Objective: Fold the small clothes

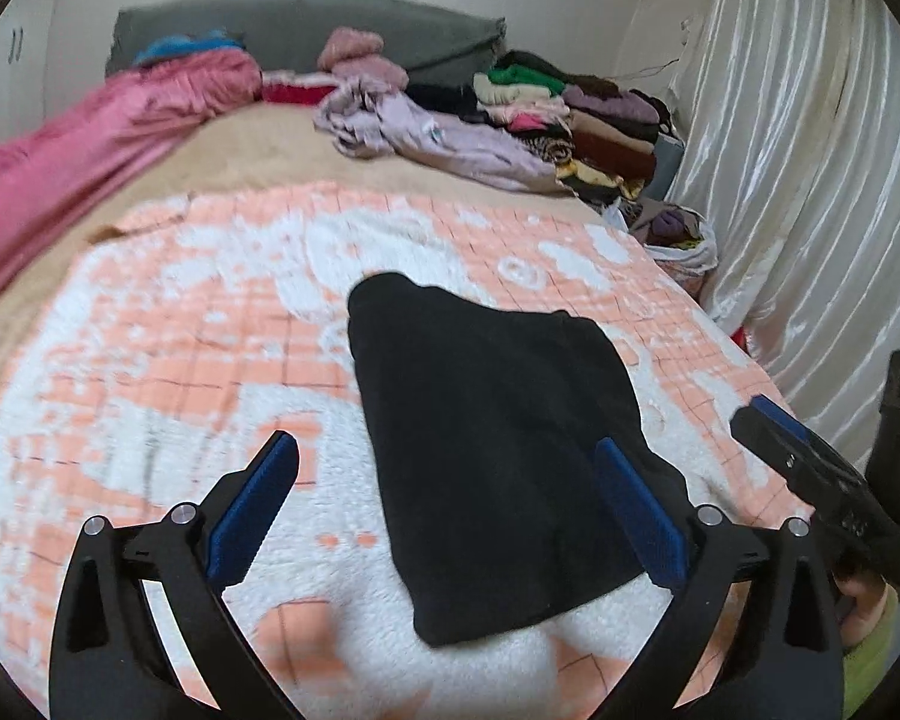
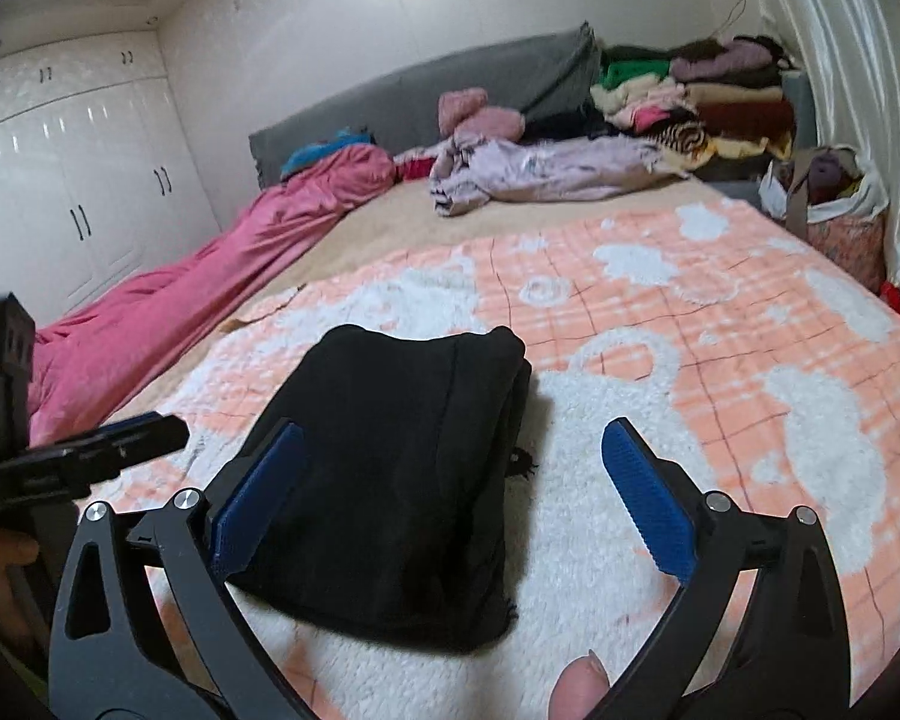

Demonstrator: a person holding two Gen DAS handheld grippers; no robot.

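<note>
A black garment (image 1: 498, 438) lies folded flat on the orange-and-white blanket (image 1: 180, 330). It also shows in the right wrist view (image 2: 402, 480). My left gripper (image 1: 450, 468) is open and empty, held just above the near part of the garment, with its right finger over the garment's right edge. My right gripper (image 2: 456, 450) is open and empty, above the garment's near right side. The right gripper also shows from the side in the left wrist view (image 1: 810, 468). The left gripper shows at the left edge of the right wrist view (image 2: 90, 456).
A stack of folded clothes (image 1: 570, 114) stands at the head of the bed, with a lilac garment (image 1: 426, 132) heaped in front of it. A pink quilt (image 1: 90, 138) runs along the left side. A bag of clothes (image 2: 834, 204) and a white curtain (image 1: 810, 150) stand at the right. White wardrobes (image 2: 60, 180) line the left wall.
</note>
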